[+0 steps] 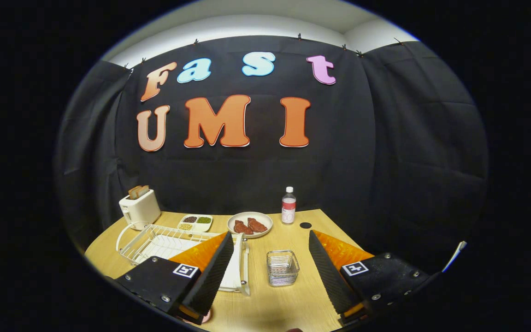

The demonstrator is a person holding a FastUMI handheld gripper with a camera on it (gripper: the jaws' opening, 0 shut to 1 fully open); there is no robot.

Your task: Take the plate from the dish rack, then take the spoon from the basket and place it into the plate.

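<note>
You've got a light wood table [288, 304]. Between your spread, empty fingers: a small wire basket [282, 268]. Behind your left finger: a white dish rack [164, 242]. Beyond them: toaster [139, 208] with bread, divided dish [195, 222] of beans, plate of meat [249, 224], water bottle [288, 205], a dark round spot [305, 225].
</note>
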